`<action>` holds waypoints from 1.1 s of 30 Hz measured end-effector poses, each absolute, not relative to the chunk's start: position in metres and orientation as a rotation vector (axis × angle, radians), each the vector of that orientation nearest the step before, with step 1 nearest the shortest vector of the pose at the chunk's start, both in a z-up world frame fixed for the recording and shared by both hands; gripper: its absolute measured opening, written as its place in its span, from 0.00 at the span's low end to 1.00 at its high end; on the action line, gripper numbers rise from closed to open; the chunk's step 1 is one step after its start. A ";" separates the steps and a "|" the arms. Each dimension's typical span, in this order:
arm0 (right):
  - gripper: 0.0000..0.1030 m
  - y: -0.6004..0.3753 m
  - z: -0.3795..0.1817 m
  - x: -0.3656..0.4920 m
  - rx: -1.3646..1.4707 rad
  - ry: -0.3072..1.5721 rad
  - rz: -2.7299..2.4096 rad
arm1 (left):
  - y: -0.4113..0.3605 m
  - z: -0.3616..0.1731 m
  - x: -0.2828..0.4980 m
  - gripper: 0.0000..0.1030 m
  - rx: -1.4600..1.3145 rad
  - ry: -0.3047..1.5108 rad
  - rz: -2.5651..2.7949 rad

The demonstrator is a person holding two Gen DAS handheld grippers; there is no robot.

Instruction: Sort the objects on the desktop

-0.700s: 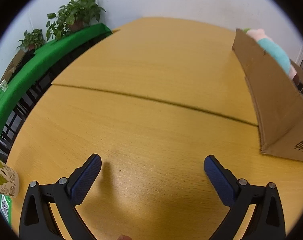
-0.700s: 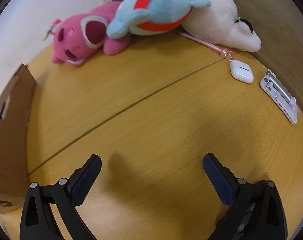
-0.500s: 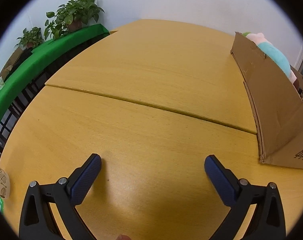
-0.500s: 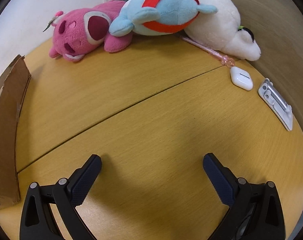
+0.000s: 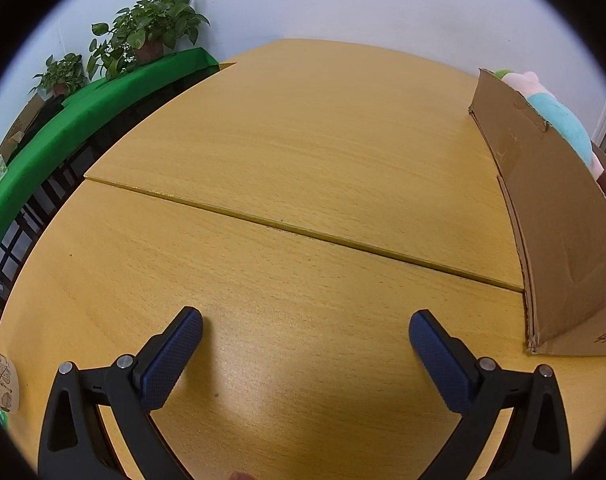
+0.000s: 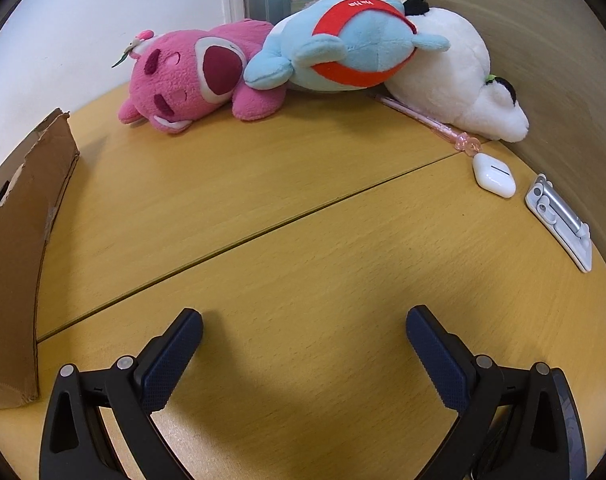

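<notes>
Resting: fuzzy pink plush (image 6: 195, 76), woodgrain table (image 6: 303, 208).

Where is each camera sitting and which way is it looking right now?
Left wrist: on the left tool, angled down at bare table, potted plants far left; its open fingers show.
Right wrist: on the right tool, angled down toward the pink plush, earbud case; open fingers show.
Shared: the table and cardboard box.

Blue plush toy (image 6: 343, 44): small white lettering on red band, unreadable. Cardboard box (image 5: 559, 216): dark print, cut off.
</notes>
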State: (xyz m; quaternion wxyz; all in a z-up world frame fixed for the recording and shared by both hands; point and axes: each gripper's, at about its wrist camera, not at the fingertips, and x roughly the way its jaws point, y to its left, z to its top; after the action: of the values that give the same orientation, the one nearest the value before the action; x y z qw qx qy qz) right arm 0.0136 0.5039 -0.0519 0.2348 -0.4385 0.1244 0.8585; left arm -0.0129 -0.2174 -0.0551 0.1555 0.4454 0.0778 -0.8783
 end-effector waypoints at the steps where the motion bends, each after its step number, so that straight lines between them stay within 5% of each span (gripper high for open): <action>1: 1.00 0.504 -0.052 0.013 -1.204 0.342 2.358 | -0.217 -0.055 -0.013 1.00 1.276 0.223 -2.515; 33: 1.00 0.506 -0.053 0.013 -1.207 0.335 2.367 | -0.219 -0.057 -0.010 1.00 1.273 0.224 -2.521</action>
State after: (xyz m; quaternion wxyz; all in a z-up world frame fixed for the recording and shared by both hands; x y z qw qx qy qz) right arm 0.0126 0.5056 -0.0529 0.2296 -0.4388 0.1218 0.8602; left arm -0.0103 -0.2193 -0.0573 0.1539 0.4439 0.0781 -0.8793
